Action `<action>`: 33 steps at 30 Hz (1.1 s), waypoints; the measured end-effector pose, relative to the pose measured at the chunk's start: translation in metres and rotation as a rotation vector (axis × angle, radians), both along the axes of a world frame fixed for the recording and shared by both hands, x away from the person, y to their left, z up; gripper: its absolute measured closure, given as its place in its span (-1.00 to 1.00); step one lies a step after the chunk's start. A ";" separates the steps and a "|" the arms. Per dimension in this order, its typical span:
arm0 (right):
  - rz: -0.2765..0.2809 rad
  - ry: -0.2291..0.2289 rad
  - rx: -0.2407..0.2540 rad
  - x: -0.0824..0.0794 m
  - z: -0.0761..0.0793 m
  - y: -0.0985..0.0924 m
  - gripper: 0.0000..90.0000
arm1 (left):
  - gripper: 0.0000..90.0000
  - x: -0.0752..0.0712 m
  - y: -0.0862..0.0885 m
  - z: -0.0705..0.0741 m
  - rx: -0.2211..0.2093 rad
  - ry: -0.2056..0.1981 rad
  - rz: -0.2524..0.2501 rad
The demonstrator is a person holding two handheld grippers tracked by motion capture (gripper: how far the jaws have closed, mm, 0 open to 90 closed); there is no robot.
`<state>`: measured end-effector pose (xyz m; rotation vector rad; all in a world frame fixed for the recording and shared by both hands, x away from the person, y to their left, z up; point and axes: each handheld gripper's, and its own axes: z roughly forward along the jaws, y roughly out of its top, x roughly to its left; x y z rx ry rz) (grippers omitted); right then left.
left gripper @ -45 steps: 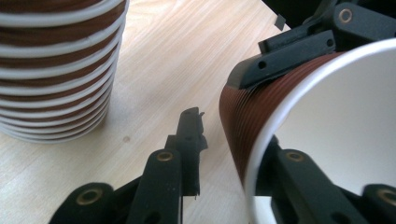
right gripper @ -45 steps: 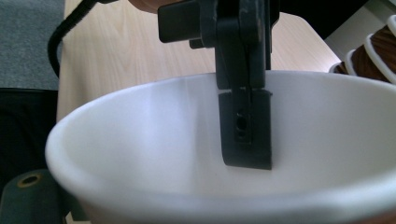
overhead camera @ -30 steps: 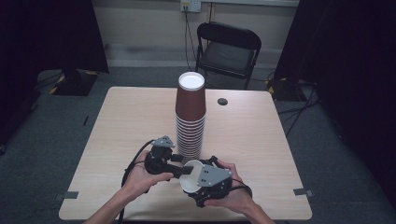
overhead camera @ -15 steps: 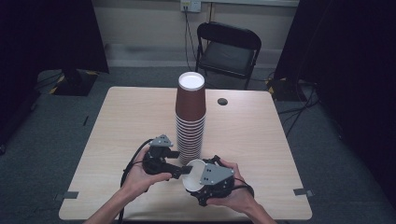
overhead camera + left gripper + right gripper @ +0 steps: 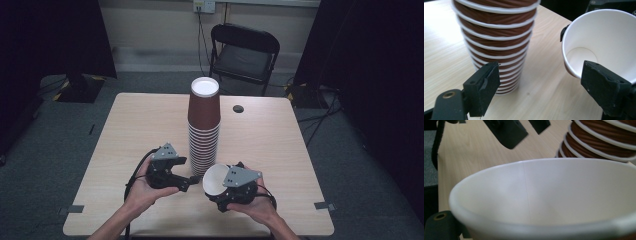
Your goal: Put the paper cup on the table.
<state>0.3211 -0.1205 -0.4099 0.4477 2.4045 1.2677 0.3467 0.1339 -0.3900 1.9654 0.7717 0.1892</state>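
A tall stack of brown paper cups [image 5: 204, 130] with white rims stands upright mid-table, its base close in the left gripper view [image 5: 496, 40] and at the upper right of the right gripper view [image 5: 604, 140]. My right gripper [image 5: 219, 189] is shut on a single paper cup [image 5: 215, 180] tipped on its side, its white inside [image 5: 599, 42] facing my left gripper. That cup's rim [image 5: 549, 192] spreads across the right gripper view. My left gripper [image 5: 191, 181] is open, its jaws having just been opening, with bare table between them [image 5: 540, 80] and the cup's mouth just beyond the right jaw.
The wooden table [image 5: 280, 150] has a small black round cap [image 5: 238, 108] behind the stack. A black folding chair [image 5: 245, 50] stands past the far edge. Both hands work near the front edge, with bare tabletop left and right of the stack.
The left gripper's jaws have spread wider beside the cup's mouth. The right gripper and its cup have edged slightly right, so a small gap shows between the two grippers.
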 end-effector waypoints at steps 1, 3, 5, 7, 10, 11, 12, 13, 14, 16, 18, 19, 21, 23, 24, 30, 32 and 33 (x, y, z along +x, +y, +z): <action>-0.018 0.006 0.005 0.001 0.000 -0.001 -0.77 | -0.65 -0.001 0.001 0.000 -0.005 -0.006 0.010; -0.042 0.024 0.023 0.004 -0.001 -0.005 -0.77 | -0.65 -0.001 0.006 -0.001 -0.013 -0.019 0.013; -0.071 0.034 0.038 0.007 -0.002 -0.009 -0.77 | -0.65 -0.002 0.010 -0.001 -0.012 -0.027 0.020; -0.097 0.044 0.049 0.010 -0.002 -0.013 -0.77 | -0.65 -0.002 0.014 -0.003 -0.013 -0.026 0.031; -0.126 0.047 0.070 0.013 -0.001 -0.019 -0.77 | -0.65 -0.003 0.020 -0.006 -0.004 -0.024 0.025; -0.134 0.047 0.080 0.014 -0.001 -0.020 -0.77 | -0.65 -0.004 0.022 -0.007 -0.009 -0.021 0.025; -0.142 0.050 0.086 0.015 -0.001 -0.022 -0.77 | -0.65 -0.004 0.025 -0.009 -0.016 -0.023 0.029; -0.151 0.048 0.091 0.016 -0.001 -0.024 -0.77 | -0.65 -0.005 0.027 -0.011 -0.014 -0.019 0.034; -0.159 0.054 0.103 0.017 -0.001 -0.026 -0.77 | -0.65 -0.005 0.029 -0.013 -0.014 -0.019 0.037; -0.176 0.063 0.120 0.020 -0.001 -0.029 -0.77 | -0.65 -0.005 0.032 -0.016 -0.001 -0.022 0.038; -0.206 0.072 0.129 0.023 0.000 -0.033 -0.77 | -0.65 -0.005 0.034 -0.018 0.016 -0.042 0.046; -0.229 0.079 0.133 0.024 0.000 -0.034 -0.77 | -0.65 -0.006 0.035 -0.019 0.017 -0.046 0.050; -0.247 0.097 0.152 0.028 0.000 -0.038 -0.78 | -0.65 -0.006 0.037 -0.021 0.001 -0.052 0.053; -0.282 0.111 0.167 0.031 0.000 -0.041 -0.78 | -0.65 -0.007 0.040 -0.023 -0.010 -0.048 0.064; -0.289 0.110 0.173 0.032 0.000 -0.043 -0.78 | -0.65 -0.007 0.042 -0.024 -0.010 -0.050 0.066; -0.332 0.131 0.185 0.042 0.000 -0.050 -0.78 | -0.64 -0.006 0.051 -0.034 0.031 -0.050 0.083; -0.351 0.135 0.190 0.047 0.000 -0.053 -0.78 | -0.64 -0.007 0.055 -0.037 0.037 -0.046 0.088; -0.369 0.129 0.198 0.051 0.000 -0.056 -0.78 | -0.63 -0.008 0.058 -0.039 0.034 -0.043 0.094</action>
